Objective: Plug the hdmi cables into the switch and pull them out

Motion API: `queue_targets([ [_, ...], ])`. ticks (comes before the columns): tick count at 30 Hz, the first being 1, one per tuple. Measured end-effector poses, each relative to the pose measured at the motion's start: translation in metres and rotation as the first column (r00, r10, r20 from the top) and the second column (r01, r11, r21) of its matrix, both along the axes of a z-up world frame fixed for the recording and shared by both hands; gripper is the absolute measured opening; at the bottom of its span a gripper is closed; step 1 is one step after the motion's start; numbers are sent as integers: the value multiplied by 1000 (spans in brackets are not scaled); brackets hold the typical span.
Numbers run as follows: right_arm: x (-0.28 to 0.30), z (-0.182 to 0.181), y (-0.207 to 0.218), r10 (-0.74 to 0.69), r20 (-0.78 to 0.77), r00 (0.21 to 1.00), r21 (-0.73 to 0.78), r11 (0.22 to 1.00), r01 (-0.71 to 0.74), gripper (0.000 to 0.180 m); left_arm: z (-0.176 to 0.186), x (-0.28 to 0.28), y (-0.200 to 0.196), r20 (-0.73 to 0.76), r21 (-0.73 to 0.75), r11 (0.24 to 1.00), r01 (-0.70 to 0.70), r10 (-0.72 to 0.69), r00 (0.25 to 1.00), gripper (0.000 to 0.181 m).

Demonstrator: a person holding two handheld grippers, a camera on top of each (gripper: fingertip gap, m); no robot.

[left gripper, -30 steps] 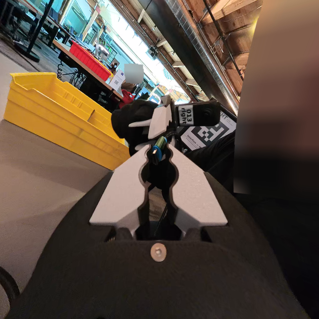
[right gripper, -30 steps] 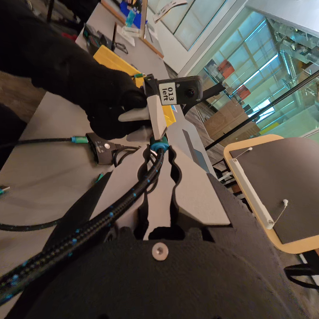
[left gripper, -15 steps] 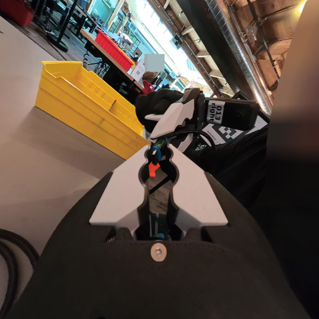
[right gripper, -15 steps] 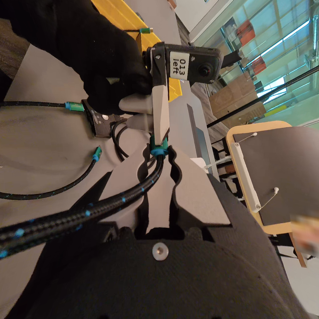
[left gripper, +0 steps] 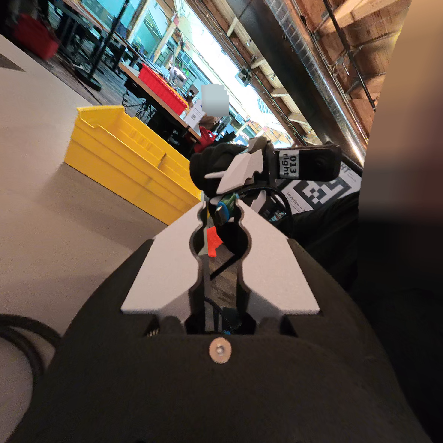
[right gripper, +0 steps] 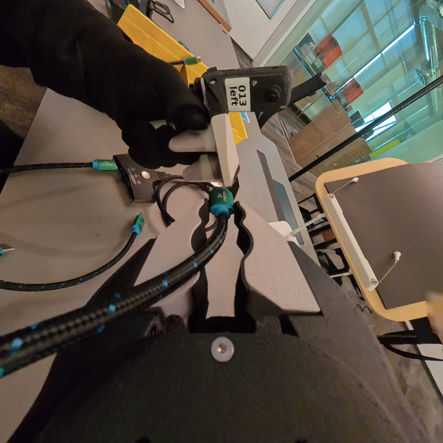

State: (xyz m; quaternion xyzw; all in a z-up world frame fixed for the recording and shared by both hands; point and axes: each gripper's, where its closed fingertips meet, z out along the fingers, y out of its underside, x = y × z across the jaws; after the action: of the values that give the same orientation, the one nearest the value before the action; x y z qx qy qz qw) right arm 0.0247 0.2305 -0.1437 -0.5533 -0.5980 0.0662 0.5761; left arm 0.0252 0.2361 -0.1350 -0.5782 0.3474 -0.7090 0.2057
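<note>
The black HDMI switch (right gripper: 139,179) lies on the grey table with one green plug (right gripper: 105,165) seated in its left side. My right gripper (right gripper: 220,205) is shut on the blue collar of a second green HDMI plug (right gripper: 220,196), and its braided cable (right gripper: 143,290) runs back between the fingers. My left gripper (left gripper: 221,206) meets that plug (left gripper: 224,207) tip to tip and is closed on its front end, a little above the table, right of the switch. The right gripper's fingers (left gripper: 237,172) show just beyond in a black-gloved hand.
A loose green plug (right gripper: 137,225) lies in front of the switch and another plug end (right gripper: 4,249) at the left edge. A yellow bin (left gripper: 124,163) stands behind, also in the right wrist view (right gripper: 153,40). The table edge and a chair (right gripper: 383,227) are to the right. The grippers are tip to tip, or close to it.
Both grippers have kept hold of the plug and tilted and shifted together. The switch now sits larger and closer in the right wrist view, and the yellow bin has slid right in the left wrist view.
</note>
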Motion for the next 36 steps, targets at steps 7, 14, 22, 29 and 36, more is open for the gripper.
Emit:
queue_targets([
  [7, 19, 18, 5, -49, -90, 995, -15, 999, 48, 17, 0, -20, 16, -77, 136, 985, -107, 118, 990, 28],
  [14, 54, 49, 14, -142, -140, 980, -2, 990, 143, 18, -20, -47, 9, -284, 444, 893, -71, 215, 934, 37],
  [22, 86, 75, 10, -196, -241, 951, -36, 981, 193, 18, -86, -75, -8, -589, 683, 676, 276, 286, 756, 60],
  [29, 76, 53, 3, -184, -234, 955, -95, 982, 166, 18, -114, -116, -5, -740, 658, 535, 529, 332, 585, 78],
  [36, 55, 39, -3, -138, -263, 955, -139, 985, 104, 17, -150, -137, 2, -853, 506, 359, 784, 342, 394, 109],
])
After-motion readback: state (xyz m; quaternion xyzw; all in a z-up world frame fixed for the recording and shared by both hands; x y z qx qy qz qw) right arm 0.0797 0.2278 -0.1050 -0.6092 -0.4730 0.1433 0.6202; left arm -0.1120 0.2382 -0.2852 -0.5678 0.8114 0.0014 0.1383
